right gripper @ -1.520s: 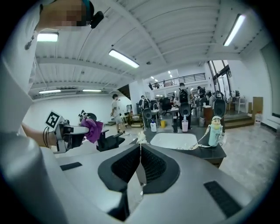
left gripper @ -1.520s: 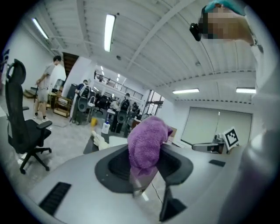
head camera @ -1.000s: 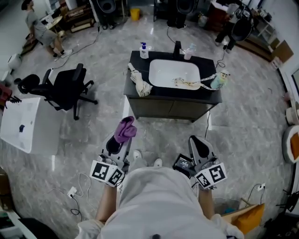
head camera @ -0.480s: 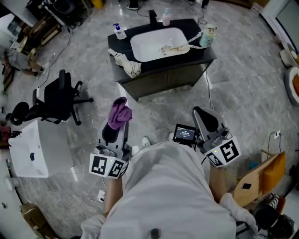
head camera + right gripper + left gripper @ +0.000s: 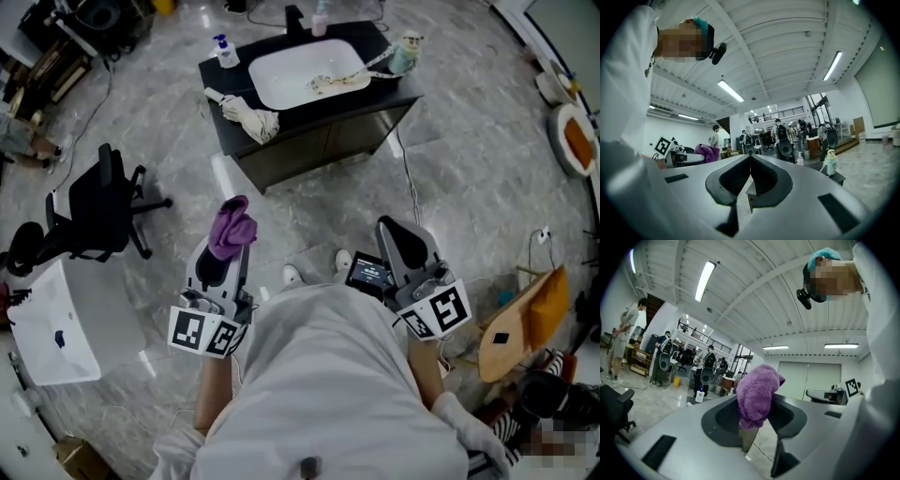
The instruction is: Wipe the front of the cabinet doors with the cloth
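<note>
Cloth (image 5: pixel 232 228), purple, fluffy and bunched, sits pinched in the jaws of the left gripper (image 5: pixel 226 262), well short of the cabinet (image 5: pixel 319 148); right gripper (image 5: pixel 403 242) has jaws pressed together.

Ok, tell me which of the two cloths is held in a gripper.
The purple cloth, clamped in the left gripper; the cream cloth lies loose on the vanity top.

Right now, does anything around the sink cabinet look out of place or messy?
Yes: a crumpled beige rag droops over the black counter's edge, and a pale strip lies across the basin rim, partly inside.
</note>
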